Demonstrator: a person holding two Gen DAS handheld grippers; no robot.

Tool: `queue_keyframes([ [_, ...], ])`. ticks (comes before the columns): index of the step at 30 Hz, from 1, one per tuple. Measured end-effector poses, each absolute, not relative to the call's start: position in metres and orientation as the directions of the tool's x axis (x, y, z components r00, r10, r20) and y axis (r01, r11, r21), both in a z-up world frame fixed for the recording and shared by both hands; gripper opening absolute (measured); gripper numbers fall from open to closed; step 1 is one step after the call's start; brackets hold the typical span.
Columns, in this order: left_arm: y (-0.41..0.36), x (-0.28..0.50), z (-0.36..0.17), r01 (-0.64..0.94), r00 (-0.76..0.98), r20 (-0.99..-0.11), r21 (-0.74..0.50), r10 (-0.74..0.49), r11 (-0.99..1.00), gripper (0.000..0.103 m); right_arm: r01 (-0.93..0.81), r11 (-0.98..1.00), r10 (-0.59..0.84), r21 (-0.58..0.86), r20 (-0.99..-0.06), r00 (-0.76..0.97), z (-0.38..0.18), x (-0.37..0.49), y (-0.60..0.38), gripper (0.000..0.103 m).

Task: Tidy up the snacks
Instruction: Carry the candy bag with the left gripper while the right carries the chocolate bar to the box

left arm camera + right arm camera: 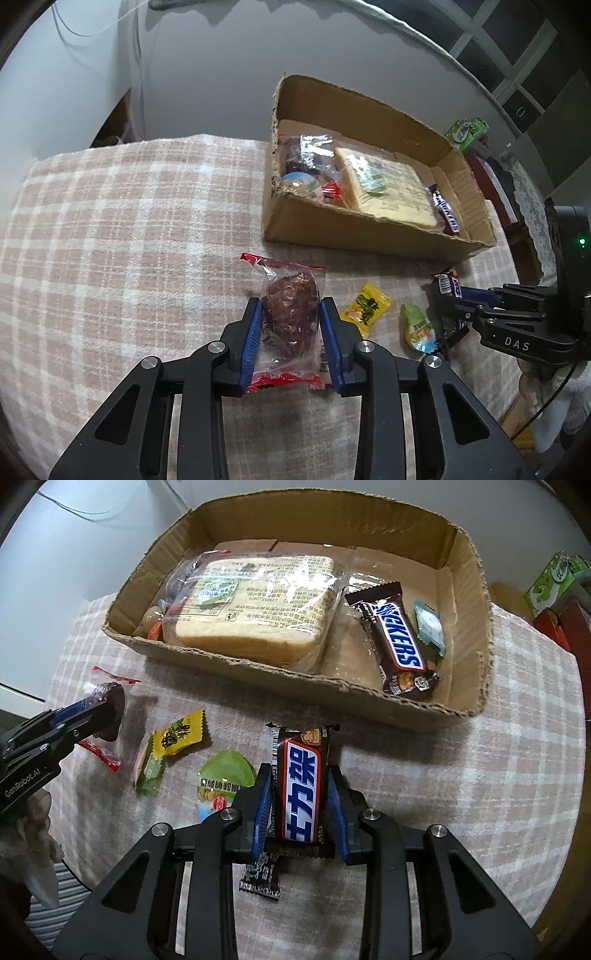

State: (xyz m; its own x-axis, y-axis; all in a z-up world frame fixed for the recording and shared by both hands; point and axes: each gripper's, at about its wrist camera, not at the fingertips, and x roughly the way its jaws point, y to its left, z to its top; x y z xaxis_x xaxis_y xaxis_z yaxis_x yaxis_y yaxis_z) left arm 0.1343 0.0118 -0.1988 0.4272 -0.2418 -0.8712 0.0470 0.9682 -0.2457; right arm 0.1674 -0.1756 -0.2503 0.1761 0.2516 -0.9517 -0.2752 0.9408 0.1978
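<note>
Two snacks are being gripped near the cardboard box [258,668]: my left gripper [291,325] is clamping the meat packet [290,314], my right gripper [300,805] the Snickers bar [301,794]; next, carrying both over the near wall.

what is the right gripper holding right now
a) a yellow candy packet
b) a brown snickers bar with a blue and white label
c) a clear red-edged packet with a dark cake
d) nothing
b: in the right wrist view the right gripper has its blue pads against the sides of the brown snickers bar with the blue and white label, in front of the cardboard box.
</note>
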Motion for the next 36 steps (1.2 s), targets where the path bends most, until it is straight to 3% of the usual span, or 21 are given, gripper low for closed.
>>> queue_keyframes([
  [20, -0.016, 0.147, -0.131, 0.159, 0.523, -0.797, -0.260, -0.304, 0.953, 0.030, -0.236, 0.943, 0.301, 0.235, -0.904, 0.303, -0.172, 0.159, -0.218, 0.030],
  [36, -0.032, 0.193, -0.126, 0.202, 0.534, -0.793, -0.218, -0.294, 0.955, 0.030, -0.210, 0.954, 0.278, 0.214, -0.893, 0.355, -0.158, 0.216, -0.220, 0.030],
])
